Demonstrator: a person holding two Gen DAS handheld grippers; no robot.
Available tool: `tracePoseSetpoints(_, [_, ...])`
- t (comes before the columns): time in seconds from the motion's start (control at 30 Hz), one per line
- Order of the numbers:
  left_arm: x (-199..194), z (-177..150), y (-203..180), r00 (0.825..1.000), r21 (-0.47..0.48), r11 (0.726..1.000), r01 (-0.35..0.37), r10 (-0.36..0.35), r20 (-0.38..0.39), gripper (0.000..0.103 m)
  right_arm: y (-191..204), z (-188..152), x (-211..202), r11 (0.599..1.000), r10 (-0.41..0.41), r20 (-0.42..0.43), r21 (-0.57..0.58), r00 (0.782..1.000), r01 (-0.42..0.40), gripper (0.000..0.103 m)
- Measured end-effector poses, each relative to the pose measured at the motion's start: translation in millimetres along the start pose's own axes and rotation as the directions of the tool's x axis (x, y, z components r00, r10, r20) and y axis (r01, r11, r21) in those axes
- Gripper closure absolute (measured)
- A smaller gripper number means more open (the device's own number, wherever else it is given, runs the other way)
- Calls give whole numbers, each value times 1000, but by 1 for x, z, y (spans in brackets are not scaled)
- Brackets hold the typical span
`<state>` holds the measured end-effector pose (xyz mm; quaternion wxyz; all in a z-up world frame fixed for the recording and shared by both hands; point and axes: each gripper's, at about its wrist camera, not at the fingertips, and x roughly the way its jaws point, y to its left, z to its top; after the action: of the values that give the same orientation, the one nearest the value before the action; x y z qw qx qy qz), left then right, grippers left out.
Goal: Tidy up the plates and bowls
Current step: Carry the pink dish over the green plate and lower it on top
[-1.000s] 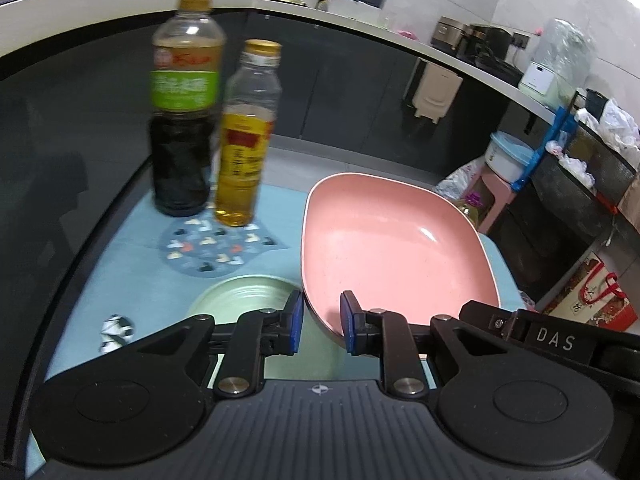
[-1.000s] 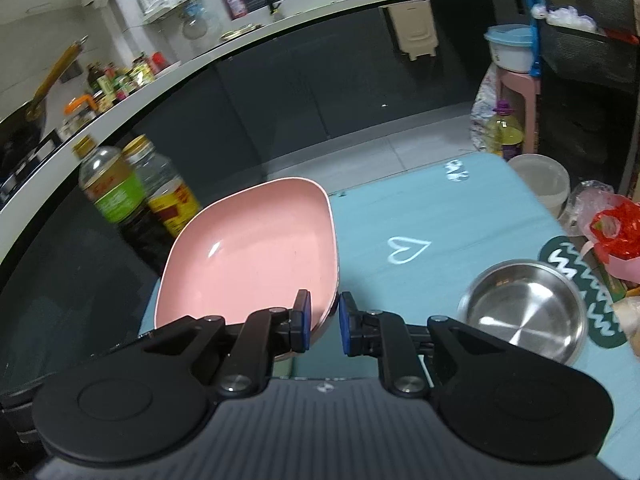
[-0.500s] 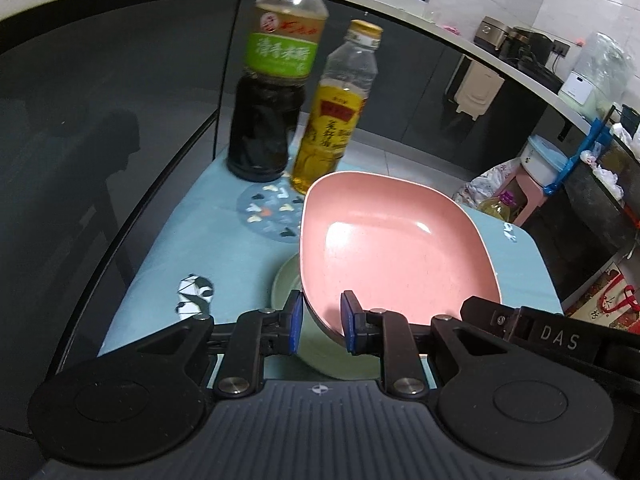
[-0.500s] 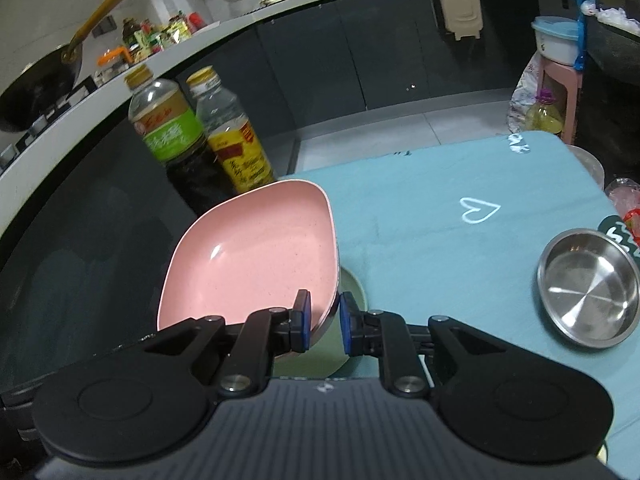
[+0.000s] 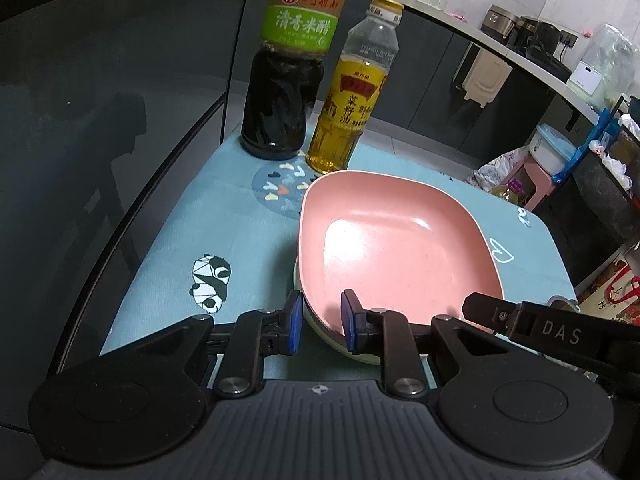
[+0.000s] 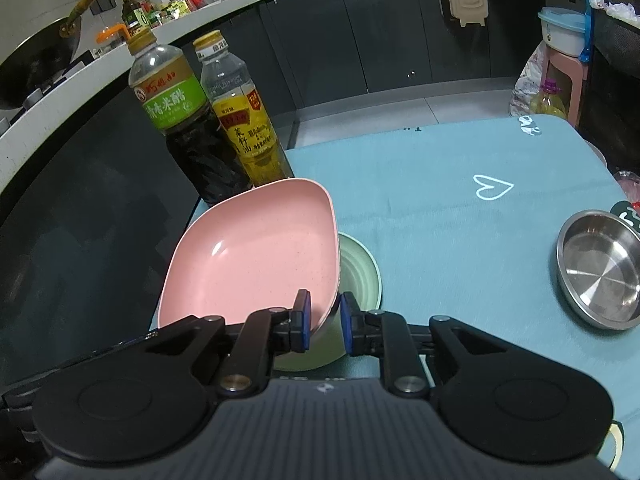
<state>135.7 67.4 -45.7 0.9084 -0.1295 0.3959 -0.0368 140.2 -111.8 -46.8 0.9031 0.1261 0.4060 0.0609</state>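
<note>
Both grippers hold a pink square plate (image 5: 400, 248) by its near rim, over a pale green bowl (image 6: 360, 272) on the blue tablecloth. My left gripper (image 5: 318, 322) is shut on the plate's near left edge. My right gripper (image 6: 324, 320) is shut on the plate's near right corner (image 6: 256, 264). In the left wrist view only a strip of the green bowl (image 5: 340, 344) shows under the plate. A steel bowl (image 6: 600, 268) sits on the cloth at the right.
A dark vinegar bottle (image 5: 288, 68) and a yellow oil bottle (image 5: 352, 100) stand just behind the plate, by a round patterned coaster (image 5: 280, 192). The table's left edge (image 5: 160, 208) runs beside a dark floor. A patterned mat edge (image 6: 628, 212) lies far right.
Both grippers have carried the pink plate down and toward the bottles; it now sits lower, over the green bowl. The bottles loom larger.
</note>
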Motion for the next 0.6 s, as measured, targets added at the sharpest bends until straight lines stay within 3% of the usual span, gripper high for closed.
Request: tracePoseSetpoints(0.6, [20, -8, 11, 999, -6, 1000, -12, 11, -53, 84, 3, -8, 18, 1000, -24, -53, -5, 998, 23, 85])
